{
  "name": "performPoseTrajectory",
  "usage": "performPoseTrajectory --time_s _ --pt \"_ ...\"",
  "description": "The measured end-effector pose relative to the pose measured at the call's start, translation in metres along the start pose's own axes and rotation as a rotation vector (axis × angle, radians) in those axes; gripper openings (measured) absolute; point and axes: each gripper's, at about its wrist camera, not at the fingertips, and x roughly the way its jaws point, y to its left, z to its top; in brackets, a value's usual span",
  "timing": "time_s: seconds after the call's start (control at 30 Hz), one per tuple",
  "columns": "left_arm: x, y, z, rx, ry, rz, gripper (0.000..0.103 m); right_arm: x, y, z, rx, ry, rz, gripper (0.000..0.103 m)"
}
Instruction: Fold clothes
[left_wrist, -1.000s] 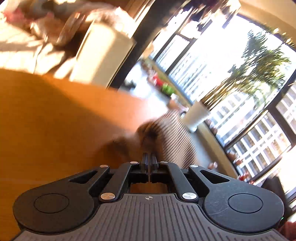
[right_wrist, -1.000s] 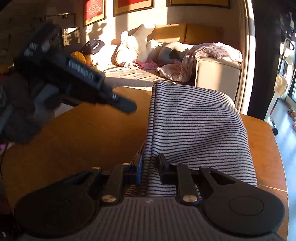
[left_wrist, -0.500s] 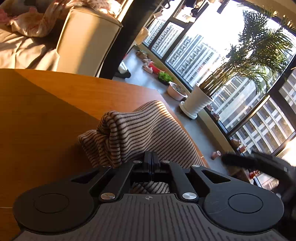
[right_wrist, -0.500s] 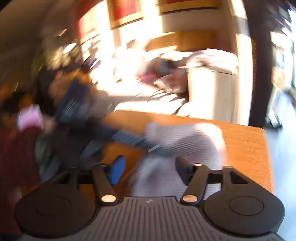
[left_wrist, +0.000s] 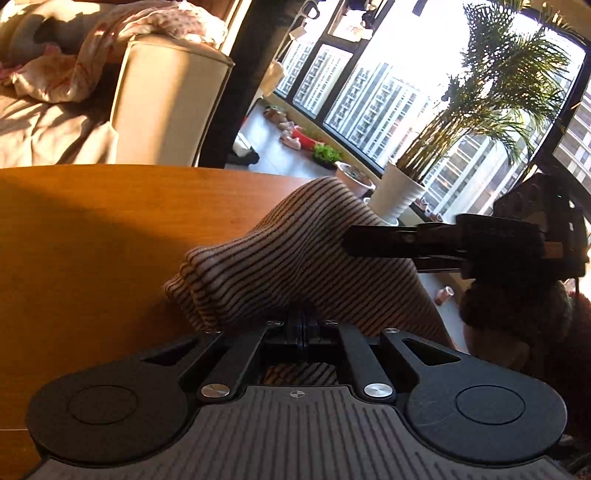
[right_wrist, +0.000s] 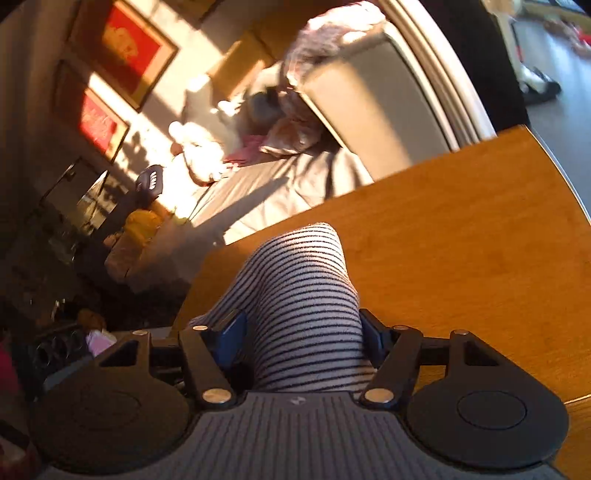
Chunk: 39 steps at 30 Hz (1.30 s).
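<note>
1. A striped garment (left_wrist: 295, 258), pale with thin dark stripes, is seen bunched up on a wooden table (left_wrist: 92, 240) lit by warm sunlight.
2. In the left wrist view, the left gripper (left_wrist: 302, 325) is seen with its jaws pressed together, and a fold of the striped cloth is pinched between them just above the table.
3. From that pinch the cloth is raised into a rounded hump, with a folded edge resting on the wood to the left.
4. The right gripper (left_wrist: 354, 242) is seen entering from the right of the same view, its dark fingers laid level against the upper side of the hump.
5. In the right wrist view, the right gripper (right_wrist: 301, 332) is shown with its jaws set apart and closing, and a roll of the striped garment (right_wrist: 299, 288) lies between them.
6. The blue pads (right_wrist: 231, 336) are seen at either side of the roll; whether they press on it cannot be told.
7. Beyond the table (right_wrist: 461, 240), a pale sofa (left_wrist: 166, 107) with a crumpled blanket (left_wrist: 92, 48) is seen.
8. A potted palm (left_wrist: 461, 122) is seen by tall windows, through which apartment blocks are visible.
</note>
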Motion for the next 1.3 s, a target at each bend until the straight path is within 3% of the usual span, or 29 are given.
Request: performPoseTrajectory --time_s 0.1,0.23,0.4,0.47,0.6,0.7,0.73,0.8,0.9,1.0,1.1,1.13,1.2,1.3 --pt "-0.003 0.008 -0.002 -0.015 -0.002 -0.027 0.004 -0.010 0.013 -0.003 -0.050 -0.007 0.020 0.062" --pt "0.002 0.017 -0.003 -0.068 0.003 -0.059 0.004 0.005 0.010 -0.020 -0.165 0.042 -0.176 0.056" --pt "-0.008 0.010 0.001 -0.082 -0.007 -0.038 0.003 -0.001 0.022 -0.026 -0.231 0.002 -0.242 0.057" --pt "-0.019 0.007 0.003 -0.098 -0.016 -0.032 0.004 -0.013 0.029 -0.029 -0.244 -0.010 -0.242 0.060" --pt "-0.041 0.003 -0.002 -0.111 -0.026 -0.040 0.031 -0.037 0.024 -0.043 -0.155 0.009 -0.153 0.074" --pt "-0.035 0.002 -0.009 -0.083 0.009 -0.025 0.030 -0.040 0.016 -0.068 -0.107 0.069 -0.136 0.080" --pt "-0.032 0.004 -0.010 -0.077 0.018 -0.015 0.024 -0.037 0.013 -0.077 -0.087 0.088 -0.132 0.080" --pt "-0.027 0.008 -0.012 -0.073 0.027 0.000 0.019 -0.040 0.017 -0.087 -0.059 0.080 -0.095 0.066" --pt "-0.028 0.014 -0.010 -0.070 0.024 0.032 0.019 -0.056 0.035 -0.084 -0.085 0.029 0.008 0.048" --pt "-0.029 0.019 -0.010 -0.081 0.024 0.045 0.020 -0.059 0.048 -0.083 -0.164 0.036 0.018 0.046" --pt "-0.028 0.013 -0.012 -0.064 0.019 0.047 0.021 -0.037 0.039 -0.095 -0.240 0.127 -0.153 0.047" --pt "-0.028 0.010 -0.012 -0.054 0.017 0.050 0.021 -0.033 0.034 -0.097 -0.246 0.140 -0.174 0.048" --pt "-0.029 0.006 -0.011 -0.040 0.015 0.053 0.021 -0.037 0.029 -0.094 -0.214 0.134 -0.156 0.048" --pt "-0.033 0.003 -0.009 -0.032 0.012 0.052 0.018 -0.038 0.037 -0.094 -0.282 0.137 -0.185 0.048"
